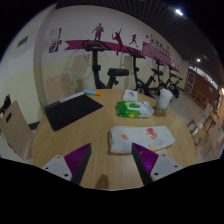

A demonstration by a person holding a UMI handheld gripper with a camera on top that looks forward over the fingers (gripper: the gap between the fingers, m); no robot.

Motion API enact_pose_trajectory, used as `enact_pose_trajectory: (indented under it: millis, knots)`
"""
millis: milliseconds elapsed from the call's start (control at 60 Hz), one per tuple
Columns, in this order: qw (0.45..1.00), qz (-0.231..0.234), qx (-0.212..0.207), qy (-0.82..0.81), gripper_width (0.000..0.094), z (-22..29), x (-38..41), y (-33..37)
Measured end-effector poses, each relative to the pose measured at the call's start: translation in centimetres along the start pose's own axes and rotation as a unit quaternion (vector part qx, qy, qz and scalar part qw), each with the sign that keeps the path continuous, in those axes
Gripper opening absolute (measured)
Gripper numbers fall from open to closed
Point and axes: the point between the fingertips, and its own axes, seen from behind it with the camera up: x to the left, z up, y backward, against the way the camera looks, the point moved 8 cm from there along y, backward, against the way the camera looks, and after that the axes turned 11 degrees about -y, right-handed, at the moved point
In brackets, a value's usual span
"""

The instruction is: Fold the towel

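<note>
Both fingers (70, 163) of your gripper (107, 166) are spread wide with nothing between them, hovering over the wooden table (95, 135). Going left to right: a dark mat (72, 110) lies well beyond the left finger, then the white towel (141, 137) sits just ahead of the right finger, near a green packet (132, 108) and a white cup (165, 99). Swing right, come down low on the towel's near edge, and pinch only one layer.

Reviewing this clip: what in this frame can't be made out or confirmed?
- Gripper, gripper view: fingers open, holding nothing; fingertips cut off below.
- White towel just ahead of the fingers: fold state unclear, too small.
- Green packet beyond it: label unreadable.
- White cup: contents hidden by its wall.
</note>
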Motion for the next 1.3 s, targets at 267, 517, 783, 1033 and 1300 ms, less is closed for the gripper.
enact_pose_trajectory:
  millis: [267, 517, 783, 1033, 1300]
  knots:
    - [1.0, 0.005, 0.021, 0.023, 0.0843, -0.8, -1.0, -10.5]
    - [0.998, 0.034, 0.043, 0.025, 0.0588, -1.2, -1.0, -14.3]
    - [0.997, 0.032, 0.075, 0.012, 0.001, -0.2, -0.7, -14.1]
    - [0.994, 0.074, 0.04, -0.066, 0.001, 8.8, -2.7, -7.7]
    - [0.991, 0.021, 0.063, -0.12, 0.0014, 9.4, -14.4, -9.9]
